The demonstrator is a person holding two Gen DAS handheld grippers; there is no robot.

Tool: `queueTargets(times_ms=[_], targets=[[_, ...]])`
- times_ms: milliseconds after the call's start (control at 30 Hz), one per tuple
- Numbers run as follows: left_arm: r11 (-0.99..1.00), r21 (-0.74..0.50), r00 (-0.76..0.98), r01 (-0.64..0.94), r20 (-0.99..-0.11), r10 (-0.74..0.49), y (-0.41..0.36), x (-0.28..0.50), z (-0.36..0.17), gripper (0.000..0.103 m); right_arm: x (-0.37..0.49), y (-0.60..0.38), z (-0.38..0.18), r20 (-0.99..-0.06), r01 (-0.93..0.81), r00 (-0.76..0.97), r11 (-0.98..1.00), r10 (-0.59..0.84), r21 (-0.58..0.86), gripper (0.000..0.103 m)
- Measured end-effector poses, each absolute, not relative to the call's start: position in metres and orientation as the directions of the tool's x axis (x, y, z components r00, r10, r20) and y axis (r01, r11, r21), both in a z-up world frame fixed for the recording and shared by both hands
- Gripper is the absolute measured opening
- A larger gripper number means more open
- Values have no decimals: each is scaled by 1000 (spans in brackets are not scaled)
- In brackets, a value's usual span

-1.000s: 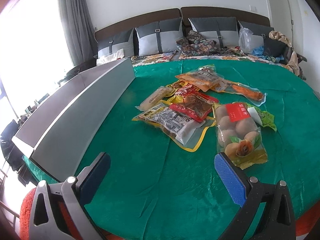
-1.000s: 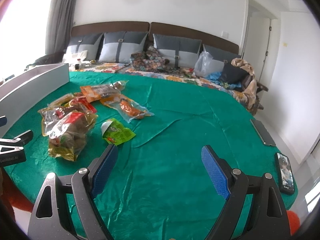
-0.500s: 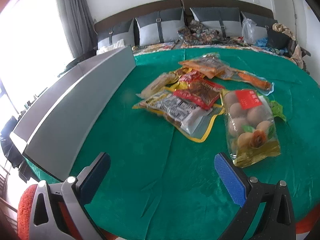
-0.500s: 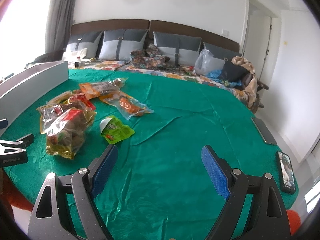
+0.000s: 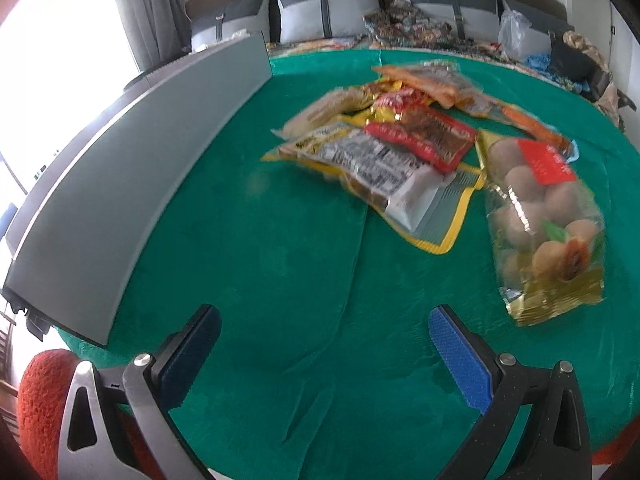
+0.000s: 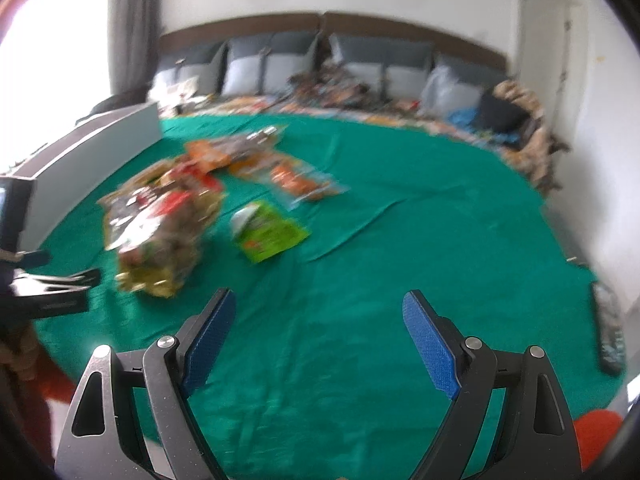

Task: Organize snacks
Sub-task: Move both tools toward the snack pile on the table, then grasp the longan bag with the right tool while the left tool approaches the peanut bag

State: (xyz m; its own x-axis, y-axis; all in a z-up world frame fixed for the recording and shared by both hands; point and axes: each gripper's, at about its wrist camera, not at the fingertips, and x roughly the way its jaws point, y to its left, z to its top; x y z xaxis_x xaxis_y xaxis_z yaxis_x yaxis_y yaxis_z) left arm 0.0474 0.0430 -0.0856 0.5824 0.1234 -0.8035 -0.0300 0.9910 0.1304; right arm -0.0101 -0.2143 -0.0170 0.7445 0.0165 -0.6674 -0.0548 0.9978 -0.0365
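Sorting looks unstarted: snack packets lie heaped on the green cloth beside the grey box (contents hidden), while left gripper and right gripper hover spread, empty.

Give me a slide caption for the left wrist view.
Open left hand-held gripper hovers over green tablecloth near piled snack packets beside grey box.

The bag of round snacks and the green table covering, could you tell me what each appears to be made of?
The bag of round snacks looks like clear glossy plastic film: its contents show through and it glints. The gold bottom edge seems printed or foil; I cannot tell which. The green table covering looks like soft cloth with a slight sheen, possibly velvet-like: it creases and ripples.
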Motion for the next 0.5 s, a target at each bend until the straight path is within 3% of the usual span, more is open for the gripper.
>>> queueTargets(times_ms=[100, 267, 333, 500], targets=[[992, 119, 578, -28, -808, 114, 46, 48, -86, 103, 10, -199, -19, -717, -145, 673, 983, 180, 110, 88], [999, 21, 559, -25, -829, 31, 60, 52, -91, 103, 57, -168, -16, -748, -171, 571, 941, 337, 293, 88], [999, -4, 553, -42, -833, 19, 67, 53, -92, 103, 77, -147, -16, -769, -187, 536, 937, 348, 294, 88], [1000, -6, 556, -11, -831, 1, 68, 53, -91, 103, 100, -111, -39, -872, -196, 449, 973, 197, 119, 88]])
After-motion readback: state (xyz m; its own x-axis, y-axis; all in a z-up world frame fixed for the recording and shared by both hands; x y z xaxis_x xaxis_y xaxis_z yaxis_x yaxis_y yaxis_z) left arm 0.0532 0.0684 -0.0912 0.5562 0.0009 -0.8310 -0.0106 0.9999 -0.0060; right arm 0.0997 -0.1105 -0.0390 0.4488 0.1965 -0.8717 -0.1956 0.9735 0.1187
